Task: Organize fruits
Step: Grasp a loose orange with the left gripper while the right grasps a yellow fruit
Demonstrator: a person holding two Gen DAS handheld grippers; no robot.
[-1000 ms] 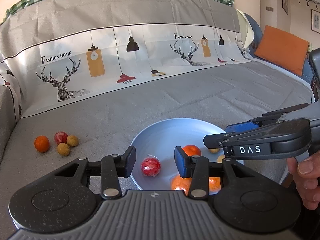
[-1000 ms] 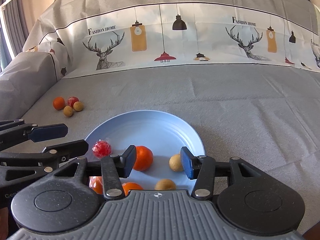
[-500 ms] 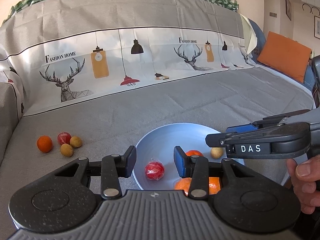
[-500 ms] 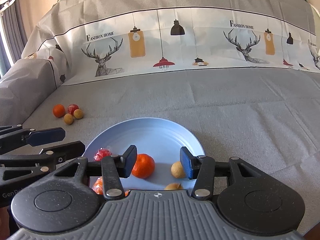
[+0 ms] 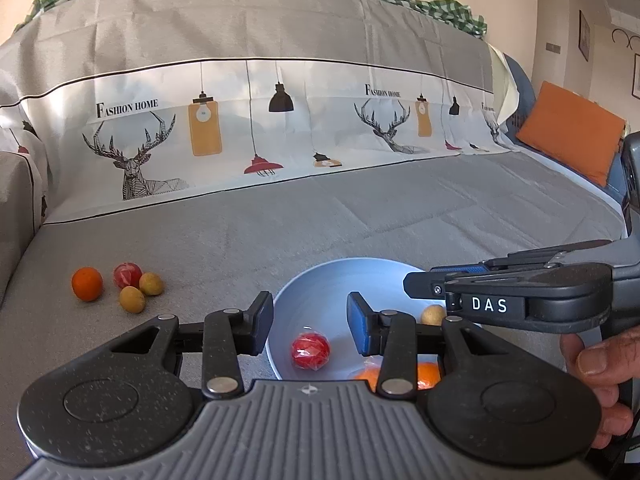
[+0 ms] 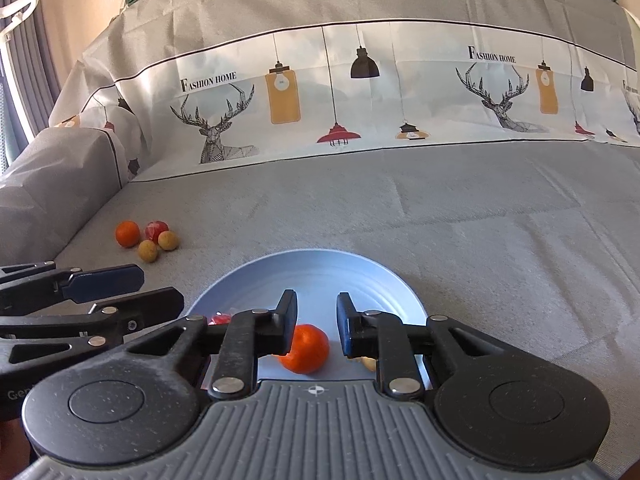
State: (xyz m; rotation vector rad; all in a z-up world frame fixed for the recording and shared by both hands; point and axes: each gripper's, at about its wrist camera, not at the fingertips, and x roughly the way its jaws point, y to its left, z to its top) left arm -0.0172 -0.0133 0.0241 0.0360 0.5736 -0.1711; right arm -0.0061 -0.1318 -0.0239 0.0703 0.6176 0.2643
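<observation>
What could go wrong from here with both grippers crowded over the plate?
The right gripper, whose jaws have just been closing with nothing gripped, may nudge the orange instead of clamping it, and it could roll. The left gripper hovers open close by, so the tools may collide over the blue plate.

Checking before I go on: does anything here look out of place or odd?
Yes: four fruits lie off the plate on the sofa cover: an orange, a red wrapped fruit and two small tan fruits. Nothing looks spilled or damaged.
</observation>
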